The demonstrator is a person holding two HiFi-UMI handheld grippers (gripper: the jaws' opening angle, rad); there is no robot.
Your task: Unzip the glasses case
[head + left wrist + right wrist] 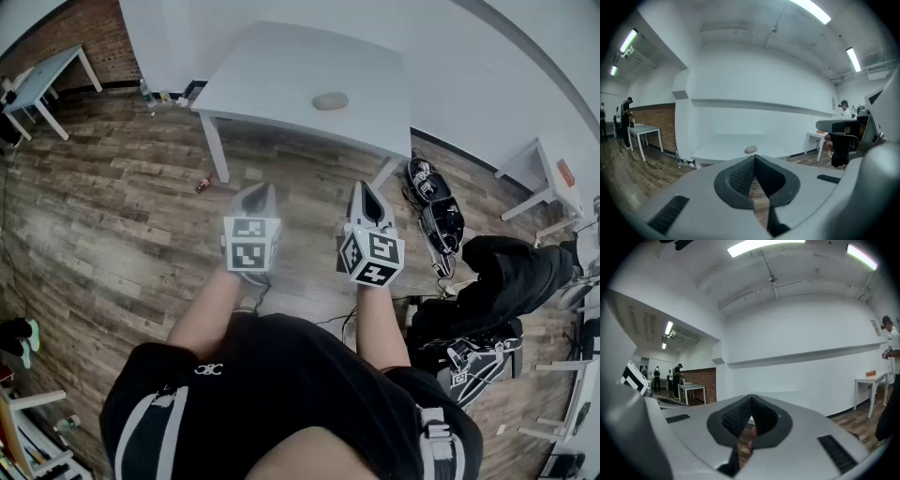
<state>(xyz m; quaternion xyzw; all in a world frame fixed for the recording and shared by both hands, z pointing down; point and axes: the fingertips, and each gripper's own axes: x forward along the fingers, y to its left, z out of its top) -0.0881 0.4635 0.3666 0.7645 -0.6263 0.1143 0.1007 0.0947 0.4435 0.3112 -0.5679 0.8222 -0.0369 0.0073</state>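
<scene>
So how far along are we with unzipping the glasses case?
Nothing looks done: the small oval grey-beige glasses case lies on the white table, ahead of both grippers; its zip is too small to read. In hand: nothing; the left gripper and right gripper have jaws shut, empty. Left: approach, steady it, unzip.

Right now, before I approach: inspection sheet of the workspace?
Surface: white table, one thing on it.
Job's things: glasses case lying there, untouched; zip too small to tell.
Clutter: small red thing on the floor by the table.
Grippers: left claw and right claw shut, empty, over the floor.
Cables: loose cables by black gear, floor at right.
Surroundings: wood floor, side tables, people beyond.
</scene>
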